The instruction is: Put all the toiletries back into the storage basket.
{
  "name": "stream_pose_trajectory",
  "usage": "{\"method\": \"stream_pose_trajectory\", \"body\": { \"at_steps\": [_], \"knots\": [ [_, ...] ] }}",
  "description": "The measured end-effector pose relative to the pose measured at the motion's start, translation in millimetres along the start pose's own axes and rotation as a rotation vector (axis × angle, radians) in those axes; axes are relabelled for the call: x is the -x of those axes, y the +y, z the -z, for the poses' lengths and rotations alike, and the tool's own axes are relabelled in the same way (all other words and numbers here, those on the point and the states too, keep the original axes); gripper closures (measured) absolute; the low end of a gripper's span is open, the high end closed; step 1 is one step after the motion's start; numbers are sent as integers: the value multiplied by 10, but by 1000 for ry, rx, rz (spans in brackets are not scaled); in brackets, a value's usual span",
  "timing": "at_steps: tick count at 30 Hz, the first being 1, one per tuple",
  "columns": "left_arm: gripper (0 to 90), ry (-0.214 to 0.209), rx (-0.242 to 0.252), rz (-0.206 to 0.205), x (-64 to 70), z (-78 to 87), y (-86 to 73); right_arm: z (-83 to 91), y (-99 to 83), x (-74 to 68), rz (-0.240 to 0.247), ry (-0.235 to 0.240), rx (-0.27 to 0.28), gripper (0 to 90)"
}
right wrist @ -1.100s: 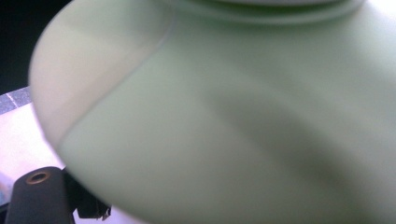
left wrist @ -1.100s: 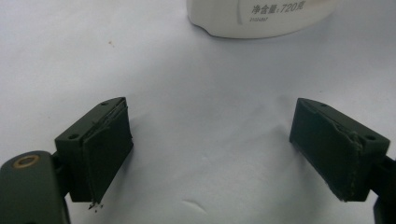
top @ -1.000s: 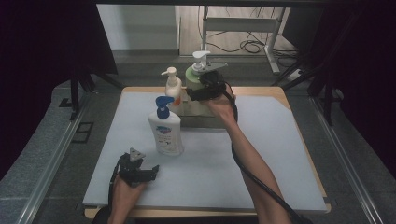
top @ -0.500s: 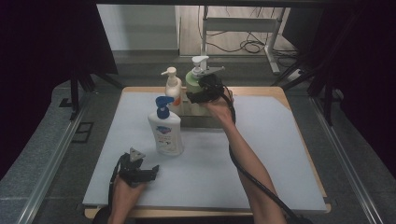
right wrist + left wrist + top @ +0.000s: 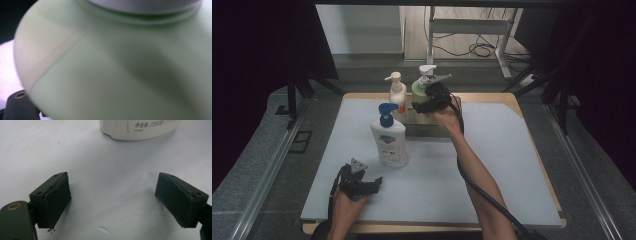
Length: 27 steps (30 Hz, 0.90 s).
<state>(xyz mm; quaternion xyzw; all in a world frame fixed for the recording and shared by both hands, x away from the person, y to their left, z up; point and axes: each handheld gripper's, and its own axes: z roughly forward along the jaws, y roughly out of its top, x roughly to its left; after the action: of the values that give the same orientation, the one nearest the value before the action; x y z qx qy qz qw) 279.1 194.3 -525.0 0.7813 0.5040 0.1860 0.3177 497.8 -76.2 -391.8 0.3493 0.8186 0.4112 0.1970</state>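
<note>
Now | pale green pump bottle, white pump | right gripper grasping it | left gripper fingers released

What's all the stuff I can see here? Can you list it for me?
Green bottle: one, pale green, white pump, far middle, at the right gripper.
Cream bottle: one, cream, orange label, left of the green bottle.
White bottle: one, white, blue pump, nearer, standing alone.
Box: one, brownish, under the far bottles.
Mat: one, pale grey, covering the table.
Left gripper: dark, near left, fingers apart.
Right gripper: dark, against the green bottle; grip unclear.
</note>
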Motion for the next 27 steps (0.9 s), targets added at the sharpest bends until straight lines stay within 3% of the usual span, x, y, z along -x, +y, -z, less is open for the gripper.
{"method": "stream_pose_trajectory", "body": {
  "at_steps": [19,27],
  "knots": [
    [123,0,0,0,0,0,0,-203,-167,34,-26,21,-74,124],
    [123,0,0,-1,0,0,0,-232,-155,35,-34,28,-93,116]
  ]
}}
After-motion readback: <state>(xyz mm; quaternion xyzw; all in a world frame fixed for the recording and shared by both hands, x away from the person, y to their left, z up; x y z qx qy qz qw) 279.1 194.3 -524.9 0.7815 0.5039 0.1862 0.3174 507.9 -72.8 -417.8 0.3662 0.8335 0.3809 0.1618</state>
